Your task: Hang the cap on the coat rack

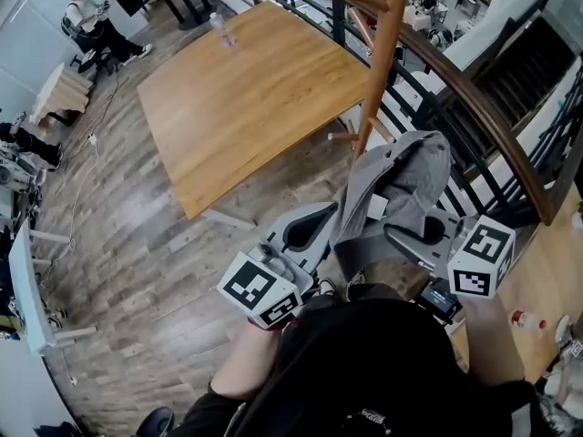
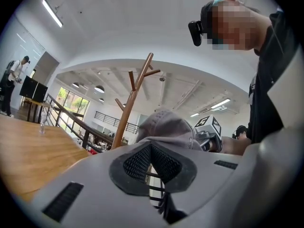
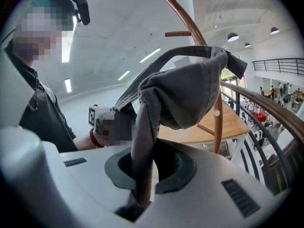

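A grey cap hangs between my two grippers, just in front of the wooden coat rack. The left gripper is shut on the cap's brim edge; in the left gripper view the cap bulges right above the closed jaw tips, with the rack behind. The right gripper is shut on a fold of the cap's fabric. In the right gripper view that fold runs down between the jaws, and the crown sags beside the rack's pole. The pegs are bare.
A large wooden table with a bottle stands left of the rack. A dark railing with a wooden handrail curves past close behind the rack, stairs beyond it. A person sits far off at the back left.
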`<action>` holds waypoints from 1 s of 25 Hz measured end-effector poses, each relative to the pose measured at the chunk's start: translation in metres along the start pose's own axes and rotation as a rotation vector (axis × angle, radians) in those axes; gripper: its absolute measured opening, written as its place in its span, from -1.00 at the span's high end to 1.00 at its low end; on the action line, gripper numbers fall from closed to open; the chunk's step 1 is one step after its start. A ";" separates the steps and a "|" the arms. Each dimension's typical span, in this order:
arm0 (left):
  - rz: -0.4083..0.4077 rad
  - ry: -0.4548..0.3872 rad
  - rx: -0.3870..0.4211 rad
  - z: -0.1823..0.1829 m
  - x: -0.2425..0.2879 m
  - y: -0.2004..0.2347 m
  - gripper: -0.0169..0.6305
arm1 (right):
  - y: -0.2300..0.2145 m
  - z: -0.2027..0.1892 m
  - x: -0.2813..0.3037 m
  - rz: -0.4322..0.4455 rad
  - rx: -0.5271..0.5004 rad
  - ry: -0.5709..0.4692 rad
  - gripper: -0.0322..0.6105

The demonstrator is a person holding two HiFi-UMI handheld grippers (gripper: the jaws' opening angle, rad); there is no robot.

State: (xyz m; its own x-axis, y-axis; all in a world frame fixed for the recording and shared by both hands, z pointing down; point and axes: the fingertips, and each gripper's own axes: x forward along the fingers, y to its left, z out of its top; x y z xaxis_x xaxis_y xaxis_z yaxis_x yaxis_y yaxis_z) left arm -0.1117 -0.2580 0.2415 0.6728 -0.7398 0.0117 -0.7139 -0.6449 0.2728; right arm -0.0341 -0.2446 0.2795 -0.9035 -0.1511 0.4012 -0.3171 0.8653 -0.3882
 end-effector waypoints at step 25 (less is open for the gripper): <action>0.090 0.134 -0.104 -0.062 0.020 0.046 0.93 | -0.051 -0.041 0.038 0.028 0.153 0.077 0.78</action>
State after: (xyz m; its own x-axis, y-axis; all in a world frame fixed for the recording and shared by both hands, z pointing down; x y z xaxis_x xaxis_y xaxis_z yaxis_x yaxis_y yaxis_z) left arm -0.1190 -0.2908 0.3136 0.6317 -0.7570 0.1668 -0.7532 -0.5486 0.3630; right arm -0.0406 -0.2755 0.3484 -0.8894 -0.0858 0.4490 -0.3378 0.7851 -0.5191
